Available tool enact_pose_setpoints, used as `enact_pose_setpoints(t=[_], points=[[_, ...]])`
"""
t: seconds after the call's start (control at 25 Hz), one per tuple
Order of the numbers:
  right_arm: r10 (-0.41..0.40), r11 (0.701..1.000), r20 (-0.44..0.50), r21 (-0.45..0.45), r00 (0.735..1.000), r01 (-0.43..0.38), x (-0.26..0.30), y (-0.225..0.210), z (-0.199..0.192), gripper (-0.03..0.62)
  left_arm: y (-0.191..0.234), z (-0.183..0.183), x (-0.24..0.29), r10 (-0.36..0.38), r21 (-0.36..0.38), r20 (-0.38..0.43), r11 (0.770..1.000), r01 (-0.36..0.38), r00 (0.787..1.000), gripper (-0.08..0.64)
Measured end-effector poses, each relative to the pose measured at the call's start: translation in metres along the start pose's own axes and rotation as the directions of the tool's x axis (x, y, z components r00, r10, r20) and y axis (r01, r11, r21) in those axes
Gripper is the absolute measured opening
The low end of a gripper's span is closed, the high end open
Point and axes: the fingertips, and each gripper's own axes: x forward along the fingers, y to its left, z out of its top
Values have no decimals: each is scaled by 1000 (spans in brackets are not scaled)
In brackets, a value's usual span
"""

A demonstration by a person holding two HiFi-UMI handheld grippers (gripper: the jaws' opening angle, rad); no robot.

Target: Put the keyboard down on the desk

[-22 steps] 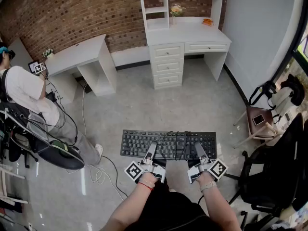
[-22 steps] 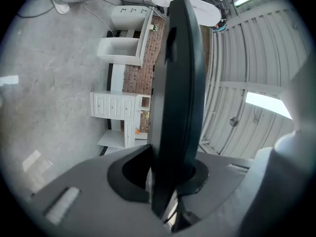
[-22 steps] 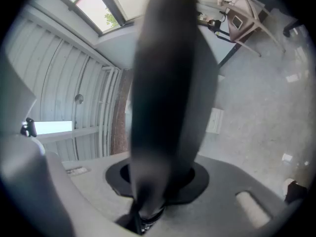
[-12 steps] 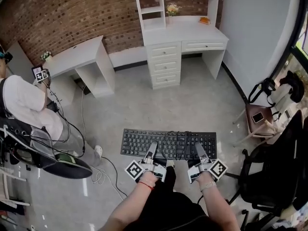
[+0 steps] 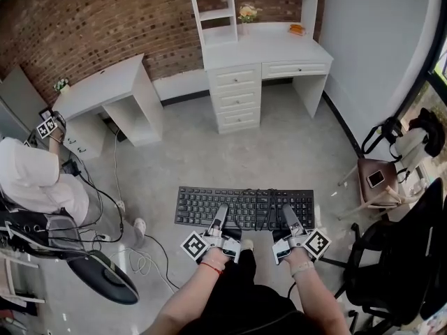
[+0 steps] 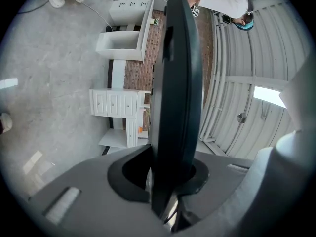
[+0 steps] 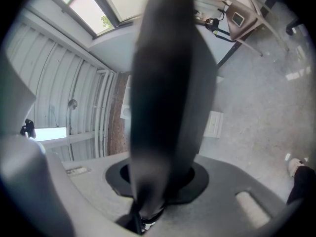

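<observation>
Where the person stands: a bare grey concrete floor (image 5: pixel 293 145), seen steeply from above.
Back wall: a red-brown brick wall (image 5: pixel 91 19) runs across the far side of the room.
Desk ahead: a large white wooden desk with drawers (image 5: pixel 265 51) stands against the wall and carries a white shelf unit (image 5: pixel 209 12). It is well apart from the person, and its top looks mostly bare.
Side desk: a smaller plain white desk (image 5: pixel 105 82) stands to the left, also well apart.
Bystander: a person in a white shirt (image 5: pixel 35 183) is at the left edge, near loose cables on the floor (image 5: pixel 140 253).
Keyboard: a long black plastic computer keyboard (image 5: pixel 244 208) is held level in the air above the floor, just in front of the person, keys up. Its black cable (image 5: pixel 262 211) is coiled over the keys. It rests on no desk yet.
Left gripper: the grey two-jaw left gripper (image 5: pixel 221 213) is clenched on the keyboard's near edge, left of middle. In its own view the keyboard (image 6: pixel 175 83) stands edge-on, pinched between the jaws.
Right gripper: the matching right gripper (image 5: pixel 287 213) is clamped on the same edge, right of middle. Its own view shows the keyboard (image 7: pixel 168 93) gripped, though blurred.
Step in hand: carrying. By my reading the task is at an early stage, because the set-down has not begun.
Next move: probably walk to a desk with both grips firm and the keyboard level. Then lower it flat onto bare desktop and let go on both sides.
</observation>
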Motion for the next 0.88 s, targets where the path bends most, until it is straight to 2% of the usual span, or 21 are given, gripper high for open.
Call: enact_pose_setpoints(t=[0.16, 0.88], points=[[-22, 1000, -1, 17, 1000, 22, 31, -6, 15, 81, 4, 11, 34, 10, -2, -8, 1000, -10, 1000, 75], [-14, 999, -35, 39, 999, 15, 183, -23, 53, 83, 31, 85, 161, 27, -6, 26, 1000, -27, 999, 74]])
